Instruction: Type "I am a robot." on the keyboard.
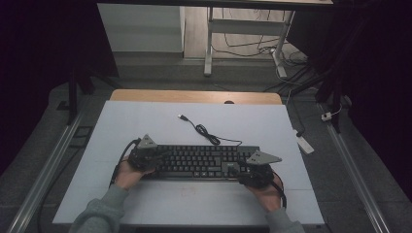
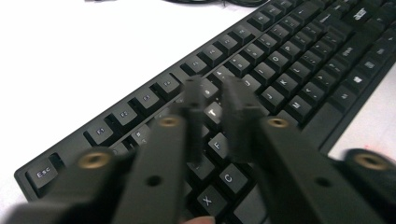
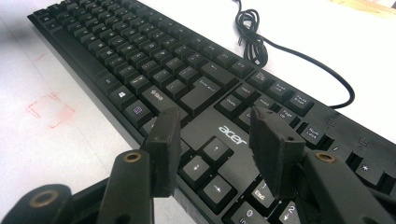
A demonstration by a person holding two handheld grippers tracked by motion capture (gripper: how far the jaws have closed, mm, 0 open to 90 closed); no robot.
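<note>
High view shows a black keyboard [image 1: 201, 161] lying across the middle of the white table [image 1: 145, 126], its cable [image 1: 204, 131] looping away toward the far edge. The left gripper [image 1: 145, 158] hangs over the keyboard's left end, its jaws nearly closed with a narrow gap above the letter keys and holding nothing. The right gripper [image 1: 252, 170] sits over the right end, jaws spread wide above the arrow keys [image 3: 205, 170], empty too.
</note>
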